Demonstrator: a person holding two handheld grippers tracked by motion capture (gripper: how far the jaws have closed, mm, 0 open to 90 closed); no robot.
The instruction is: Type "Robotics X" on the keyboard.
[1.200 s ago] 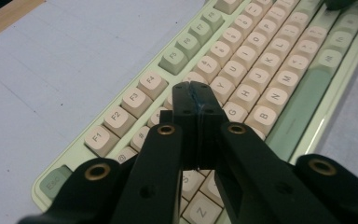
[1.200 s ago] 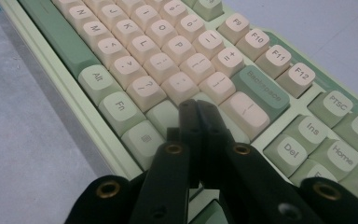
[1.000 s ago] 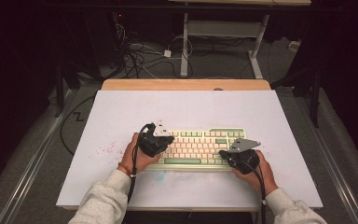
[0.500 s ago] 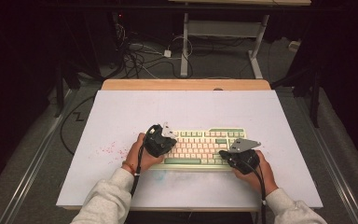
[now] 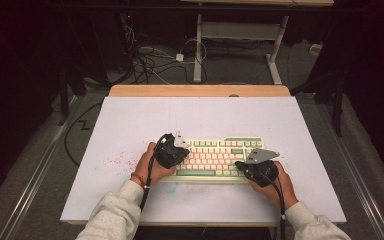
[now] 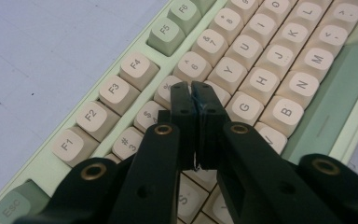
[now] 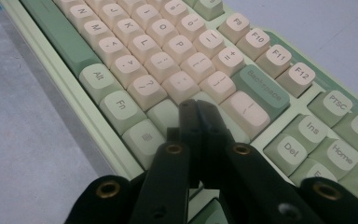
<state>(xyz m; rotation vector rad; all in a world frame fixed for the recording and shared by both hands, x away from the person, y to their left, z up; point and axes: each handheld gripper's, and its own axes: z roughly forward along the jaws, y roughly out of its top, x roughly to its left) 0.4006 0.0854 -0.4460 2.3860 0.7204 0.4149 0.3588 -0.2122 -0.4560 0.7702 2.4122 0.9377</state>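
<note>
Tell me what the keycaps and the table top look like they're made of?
keycaps: probably moulded plastic, matte cream and green with rounded tops and printed legends. table top: a smooth, pale, matte sheet, maybe laminate or paper, laid over a wooden board whose tan edge shows at the back.

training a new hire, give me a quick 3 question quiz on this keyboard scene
1. True or false: the left gripper has its jaws shut.
2. The right gripper has its tips over which part of the keyboard? A) the Esc corner B) near Backspace and Enter C) the space bar
3. What colour is the space bar?

Key: 1 true. 2 B. 3 green.
</note>
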